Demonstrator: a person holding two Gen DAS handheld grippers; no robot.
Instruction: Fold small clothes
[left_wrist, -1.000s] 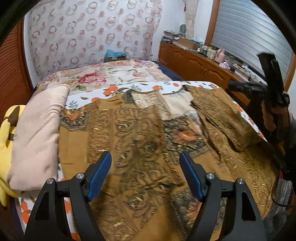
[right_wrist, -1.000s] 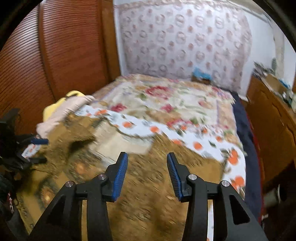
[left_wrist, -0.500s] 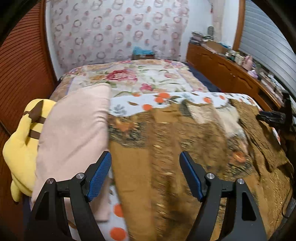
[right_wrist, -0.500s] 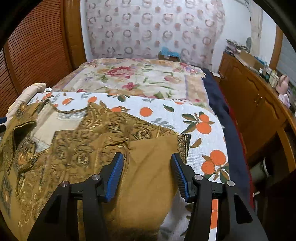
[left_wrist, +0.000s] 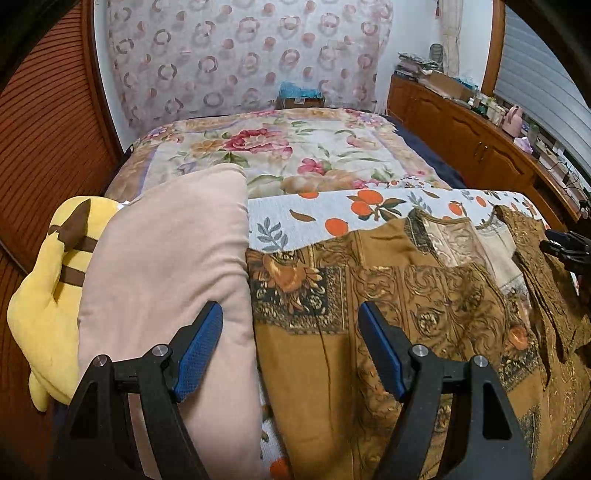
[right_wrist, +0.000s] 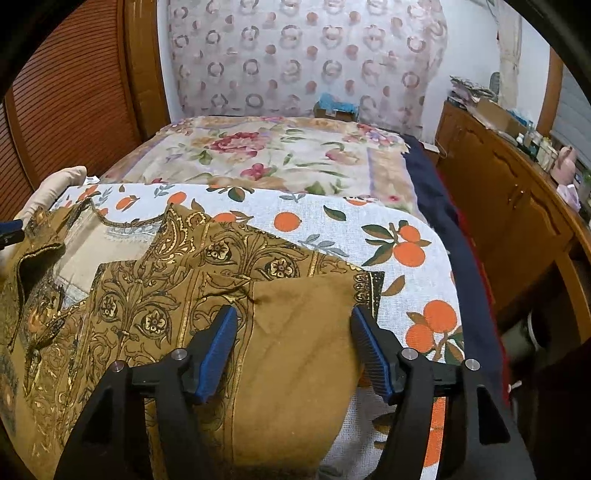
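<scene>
A brown garment (left_wrist: 424, 332) with gold scrollwork and orange flower panels lies spread flat on a white cloth printed with oranges (right_wrist: 406, 236), which covers the near half of a bed. The garment fills most of the near part of both views. Its neckline points to the far side, and one sleeve on the right side lies already turned in across the body.

The left gripper (left_wrist: 291, 347) hangs over the garment's left edge with its blue-padded jaws wide apart and nothing between them. The left jaw sits in front of a pale pink pillow (left_wrist: 166, 277) that lies just beside the garment; a yellow plush toy (left_wrist: 48, 295) is against the pillow's far left side.

The right gripper (right_wrist: 291, 350) hangs over the garment's right end, where a plain brown panel ends in a patterned hem. Its jaws are opening; the fabric lies below the gap between them, but the pads do not press on it.

Beyond the cloth is a flowered bedspread (left_wrist: 280, 155), then a curtain with ring patterns. A wooden cabinet (right_wrist: 517, 206) runs along the right.

The step in hand looks like the approach for a fold: both tools are placed over opposite sides, neither gripping. The next move probably calls for lowering each tool to an edge, pinching a single layer of cloth, then lifting and carrying it across evenly so the fold lies smooth.
</scene>
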